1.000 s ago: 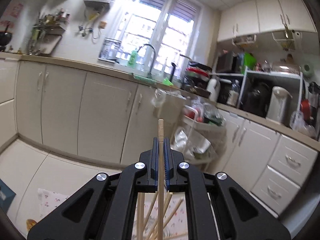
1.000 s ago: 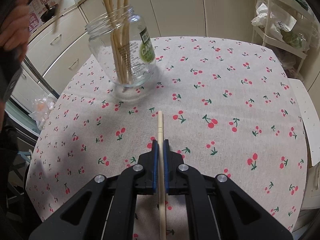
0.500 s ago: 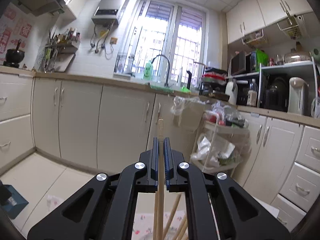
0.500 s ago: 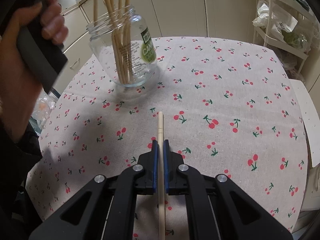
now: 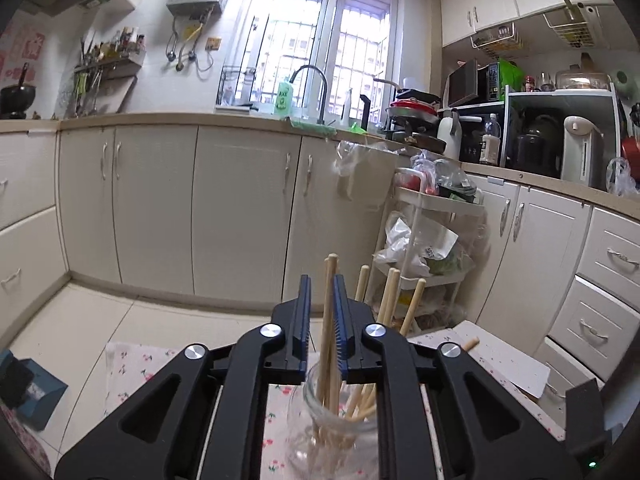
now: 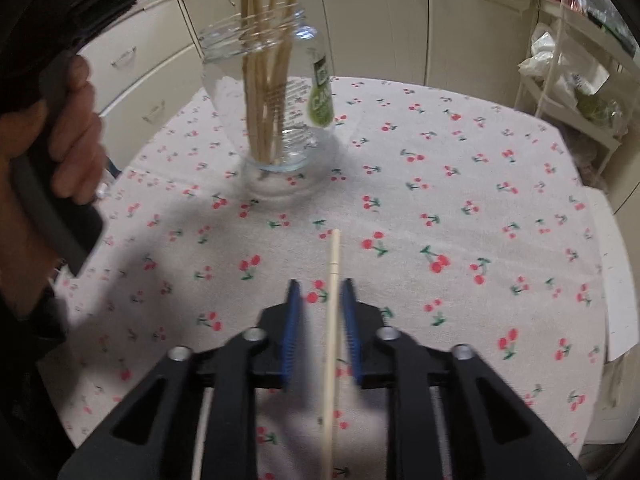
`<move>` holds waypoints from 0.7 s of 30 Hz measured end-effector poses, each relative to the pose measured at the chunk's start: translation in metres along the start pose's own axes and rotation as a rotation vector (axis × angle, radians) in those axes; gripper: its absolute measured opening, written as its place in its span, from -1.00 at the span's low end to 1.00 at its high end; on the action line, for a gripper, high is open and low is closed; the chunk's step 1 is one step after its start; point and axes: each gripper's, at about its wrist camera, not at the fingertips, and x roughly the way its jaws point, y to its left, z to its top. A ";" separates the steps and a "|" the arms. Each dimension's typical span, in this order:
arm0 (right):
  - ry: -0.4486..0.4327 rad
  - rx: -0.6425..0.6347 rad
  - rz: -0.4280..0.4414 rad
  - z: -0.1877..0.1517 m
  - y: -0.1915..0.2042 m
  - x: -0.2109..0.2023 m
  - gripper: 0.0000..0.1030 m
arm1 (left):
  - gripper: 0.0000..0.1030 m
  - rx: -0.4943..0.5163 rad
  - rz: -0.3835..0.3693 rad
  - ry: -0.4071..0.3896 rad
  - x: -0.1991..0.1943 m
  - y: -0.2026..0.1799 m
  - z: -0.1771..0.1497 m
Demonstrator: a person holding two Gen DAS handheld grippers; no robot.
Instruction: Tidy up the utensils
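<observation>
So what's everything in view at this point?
glass jar: one, clear with a green label, on the tablecloth
tablecloth: one, white with red cherries, over the table
jar chopsticks: several, pale wood, standing in the jar
left chopstick: one, pale wood, between the left jaws, reaching down into the jar
right chopstick: one, pale wood, between the right jaws
trolley: one, white, by the cabinets
left gripper: black, blue pads, opening
right gripper: black, blue pads, opening
hand: one, holding the left gripper

You can read "CAN" in white letters (the rest runs out of sight) on the green label (image 6: 322,98) of the clear glass jar (image 6: 276,120). The green bottle (image 5: 283,98) by the sink shows "AXE".
</observation>
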 end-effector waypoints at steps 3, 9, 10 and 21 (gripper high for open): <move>-0.013 -0.059 -0.055 -0.001 0.010 0.000 -0.88 | -0.36 -0.048 0.006 0.002 -0.013 0.011 -0.003; -0.105 0.122 0.084 0.005 -0.015 -0.024 -0.88 | -0.05 -0.145 0.073 0.020 -0.045 0.036 -0.028; -0.169 0.159 0.134 0.008 -0.018 -0.038 -0.88 | -0.03 -0.161 0.086 0.028 -0.050 0.041 -0.035; -0.886 0.327 0.242 0.078 0.014 -0.152 -0.88 | 0.34 -0.322 0.217 0.006 -0.069 0.075 -0.083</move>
